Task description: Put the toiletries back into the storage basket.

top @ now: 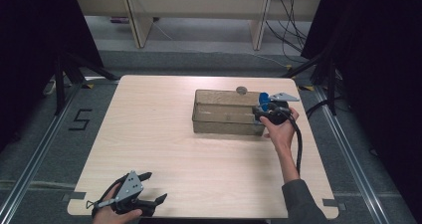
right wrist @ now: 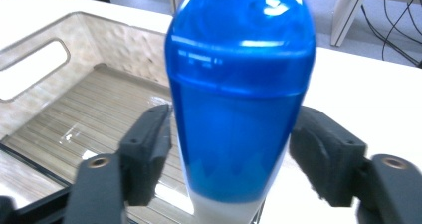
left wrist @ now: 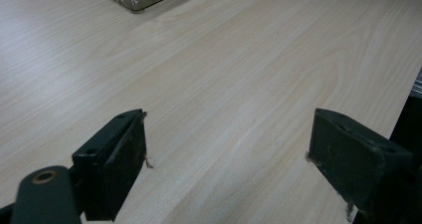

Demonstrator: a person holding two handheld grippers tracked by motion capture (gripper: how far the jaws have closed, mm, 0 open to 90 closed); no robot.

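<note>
At the right end of the clear bin (top: 224, 113) on the desk (top: 149, 134), the right gripper (top: 268, 110) holds a blue bottle (right wrist: 241, 89) between its 2 jaws, which close on its sides above the white base. The bottle looks like smooth, glossy plastic, probably light and slippery; the lower body seems the safest grip. The left gripper (left wrist: 229, 154) hovers near the desk's front edge, jaws wide apart, empty.

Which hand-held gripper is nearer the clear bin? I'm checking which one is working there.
Right. The right hand-held gripper is at the clear bin's right end, gripping a blue bottle. The left hand-held gripper rests far away at the table's near left edge, jaws open.
</note>
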